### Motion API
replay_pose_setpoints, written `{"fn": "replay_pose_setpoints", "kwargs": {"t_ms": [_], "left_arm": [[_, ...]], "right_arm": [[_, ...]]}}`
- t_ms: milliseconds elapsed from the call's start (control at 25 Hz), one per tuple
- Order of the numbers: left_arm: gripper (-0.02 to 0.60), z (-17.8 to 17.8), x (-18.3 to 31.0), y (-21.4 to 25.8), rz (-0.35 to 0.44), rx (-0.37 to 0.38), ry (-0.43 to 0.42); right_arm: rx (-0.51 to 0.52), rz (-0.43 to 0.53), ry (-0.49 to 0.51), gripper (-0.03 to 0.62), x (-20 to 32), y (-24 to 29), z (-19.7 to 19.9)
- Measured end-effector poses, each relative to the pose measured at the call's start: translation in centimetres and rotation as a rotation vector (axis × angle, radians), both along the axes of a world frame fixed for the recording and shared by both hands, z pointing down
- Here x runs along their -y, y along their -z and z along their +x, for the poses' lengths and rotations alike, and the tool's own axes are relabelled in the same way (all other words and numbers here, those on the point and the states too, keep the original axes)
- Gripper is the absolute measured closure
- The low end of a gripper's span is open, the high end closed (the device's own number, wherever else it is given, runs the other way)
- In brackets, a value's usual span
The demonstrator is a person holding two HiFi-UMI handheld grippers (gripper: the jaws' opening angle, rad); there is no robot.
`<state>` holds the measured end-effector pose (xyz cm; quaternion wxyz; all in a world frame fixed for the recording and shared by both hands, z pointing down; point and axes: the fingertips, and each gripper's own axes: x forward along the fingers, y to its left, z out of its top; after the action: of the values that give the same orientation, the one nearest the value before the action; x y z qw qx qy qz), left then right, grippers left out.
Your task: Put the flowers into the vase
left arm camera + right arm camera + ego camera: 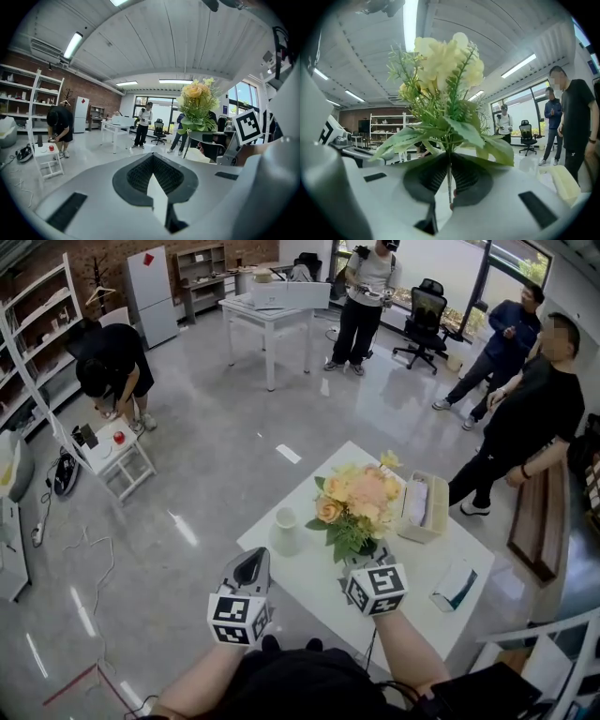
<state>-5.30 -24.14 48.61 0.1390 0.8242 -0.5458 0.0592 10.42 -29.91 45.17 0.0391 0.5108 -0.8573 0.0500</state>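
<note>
A bouquet of peach and yellow flowers [361,502] with green leaves is held upright above the white table [309,587]. My right gripper [367,563] is shut on its thin stem [449,180], and leaves and pale blooms [445,61] fill the right gripper view. A small white vase [285,531] stands on the table to the left of the bouquet, apart from it. My left gripper [251,570] hovers near the table's front edge below the vase, its jaws shut [152,161] with nothing between them. From the left gripper view the bouquet [197,101] is at the right.
A beige open box [424,505] sits on the table behind the flowers and a white-and-teal packet [455,585] lies at the right. A person in black [539,418] stands by the table's right side. Others stand farther off; a small white side table [117,451] is at the left.
</note>
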Motion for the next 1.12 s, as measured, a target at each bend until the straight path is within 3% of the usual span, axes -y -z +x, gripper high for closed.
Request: {"fn": "replay_pose_setpoints", "kwargs": {"t_ms": [360, 520, 1120], "left_arm": [[0.578, -3.5, -0.6, -0.3, 0.005, 0.001, 0.054], [0.577, -3.9, -0.7, 0.0, 0.003, -0.004, 0.066], [0.577, -6.2, -1.1, -1.6, -0.024, -0.015, 0.108]], "right_arm": [[0.107, 0.176, 0.16, 0.565, 2.7, 10.1, -8.4], [0.104, 0.193, 0.203, 0.565, 3.1, 11.9, -10.2], [-0.031, -0.1, 0.198, 0.563, 5.3, -4.6, -12.5]]}}
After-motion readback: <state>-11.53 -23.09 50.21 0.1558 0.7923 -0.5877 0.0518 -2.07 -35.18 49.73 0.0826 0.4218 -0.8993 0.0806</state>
